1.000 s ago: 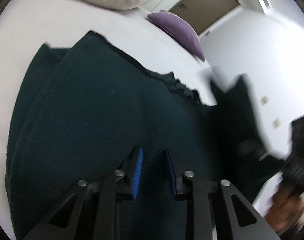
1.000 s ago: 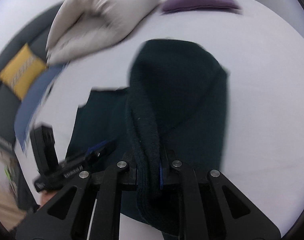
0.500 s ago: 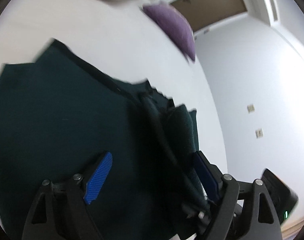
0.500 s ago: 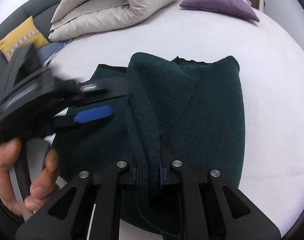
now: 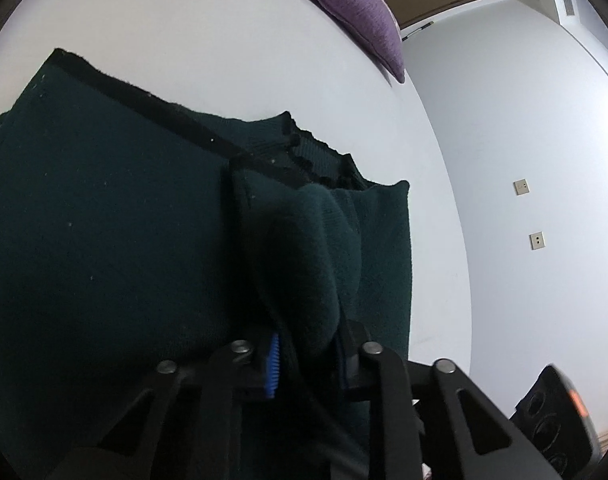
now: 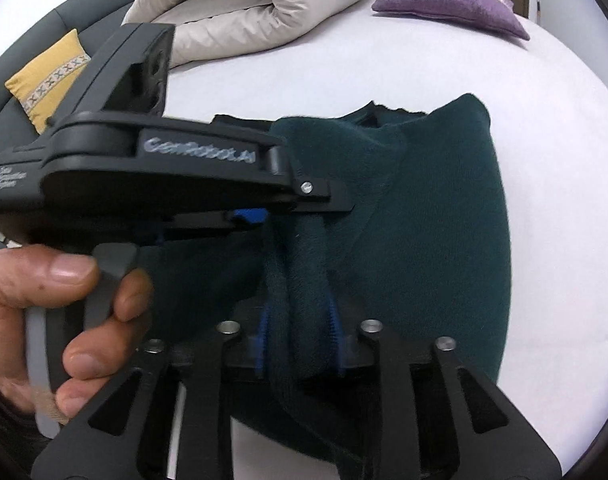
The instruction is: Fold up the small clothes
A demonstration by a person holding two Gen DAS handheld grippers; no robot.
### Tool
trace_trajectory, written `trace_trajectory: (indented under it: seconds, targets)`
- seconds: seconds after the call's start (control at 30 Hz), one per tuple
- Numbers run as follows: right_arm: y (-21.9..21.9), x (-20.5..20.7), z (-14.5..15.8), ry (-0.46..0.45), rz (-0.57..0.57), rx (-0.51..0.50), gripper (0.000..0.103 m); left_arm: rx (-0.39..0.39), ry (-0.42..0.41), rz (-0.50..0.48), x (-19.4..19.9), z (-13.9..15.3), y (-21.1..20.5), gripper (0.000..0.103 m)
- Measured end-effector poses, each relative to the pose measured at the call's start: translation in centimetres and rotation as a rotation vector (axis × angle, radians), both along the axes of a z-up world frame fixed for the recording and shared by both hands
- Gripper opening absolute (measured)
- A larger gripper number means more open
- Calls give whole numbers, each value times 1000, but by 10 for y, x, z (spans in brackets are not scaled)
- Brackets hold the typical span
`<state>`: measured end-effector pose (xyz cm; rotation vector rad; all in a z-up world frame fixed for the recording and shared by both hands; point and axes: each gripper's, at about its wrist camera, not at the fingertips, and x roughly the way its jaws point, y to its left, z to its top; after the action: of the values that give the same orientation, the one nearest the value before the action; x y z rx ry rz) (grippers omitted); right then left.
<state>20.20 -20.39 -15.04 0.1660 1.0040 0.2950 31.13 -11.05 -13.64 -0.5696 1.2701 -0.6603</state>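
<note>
A dark green knit garment lies on the white bed, partly folded over itself. My left gripper is shut on a thick fold of the garment, with blue pads on both sides of it. In the right wrist view my right gripper is shut on the same bunched fold of the garment. The left gripper's black body reaches in from the left, its tip on the fold just ahead of my right fingers. A hand holds its handle.
A purple cushion lies at the far edge of the bed, also in the left wrist view. A rolled beige duvet lies at the back, and a yellow cushion rests on the grey headboard. White wall at right.
My left gripper was open over the flat garment, moved right to the raised fold and closed on it. The right gripper stayed shut on the fold, its jaws now slightly wider around more cloth.
</note>
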Motion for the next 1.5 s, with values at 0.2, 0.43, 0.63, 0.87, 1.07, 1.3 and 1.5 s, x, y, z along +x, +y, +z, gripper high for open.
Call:
trace_trajectory:
  seconds: [0.2,0.43,0.63,0.87,1.07,1.3,1.5]
  targets:
    - [-53,-56,16,-62,20,309,45,-53,10,-5,-2,1,18,17]
    - [-135,-65,0,-63,-261,401,47,-84,11,16,4,7,57,17]
    - [-86,-64,-18,-28,-134,304,47,-86,3,54,15,17,109,17]
    - [-30,-60,-19,-39,7,237,47,-75,21,113,34,9,161,17]
    - [18,-55,-20,-27,72,177,47,-76,52,117,40,-11,170,18]
    - [40,-53,-19,-47,94,242,47,-36,-29,248,17,-5,208,29]
    - [56,-47,-13,-69,101,270,47,19,-194,217,-24,40,202,31]
